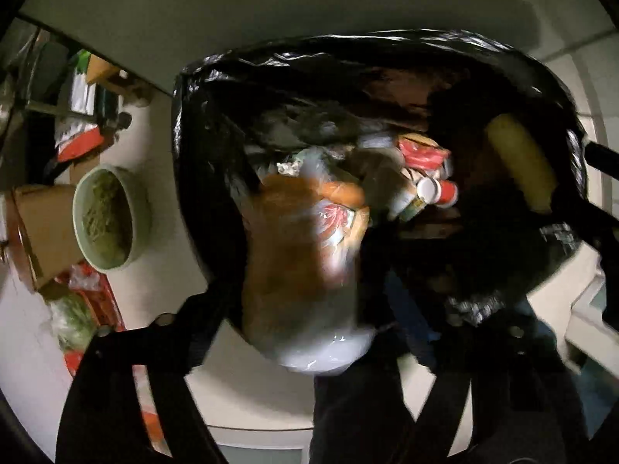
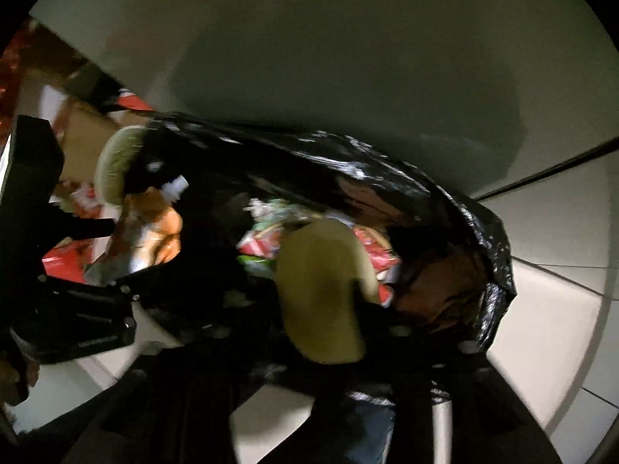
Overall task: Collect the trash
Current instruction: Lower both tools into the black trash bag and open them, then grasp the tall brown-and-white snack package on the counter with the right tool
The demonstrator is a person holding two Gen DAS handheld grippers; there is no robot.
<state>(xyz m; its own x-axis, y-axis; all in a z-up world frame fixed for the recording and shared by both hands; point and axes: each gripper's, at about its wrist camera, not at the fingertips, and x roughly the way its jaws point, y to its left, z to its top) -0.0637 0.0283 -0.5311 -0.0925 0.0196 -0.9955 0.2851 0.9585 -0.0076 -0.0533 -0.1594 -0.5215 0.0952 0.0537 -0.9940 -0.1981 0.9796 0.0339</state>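
Note:
An open black trash bag [image 1: 348, 50] fills the left wrist view, with red wrappers [image 1: 421, 150] and small bottles [image 1: 433, 193] inside. A blurred clear plastic bag of orange-brown food [image 1: 301, 263] hangs over its near rim between the wide-apart fingers of my left gripper [image 1: 332, 309], which do not press on it. In the right wrist view a pale yellow oblong piece [image 2: 325, 290] sits over the trash bag [image 2: 348, 154], just off the tips of my right gripper [image 2: 309, 321], which looks open. That piece [image 1: 518, 162] also shows at the right of the left wrist view.
A green bowl [image 1: 108, 220] of greenish scraps stands on the floor left of the bag, by a cardboard box [image 1: 42, 232] and red packets [image 1: 96, 297]. Pale floor tiles [image 2: 541, 309] surround the bag. A wall [image 1: 271, 0] rises behind. A person's jeans [image 2: 375, 425] show below.

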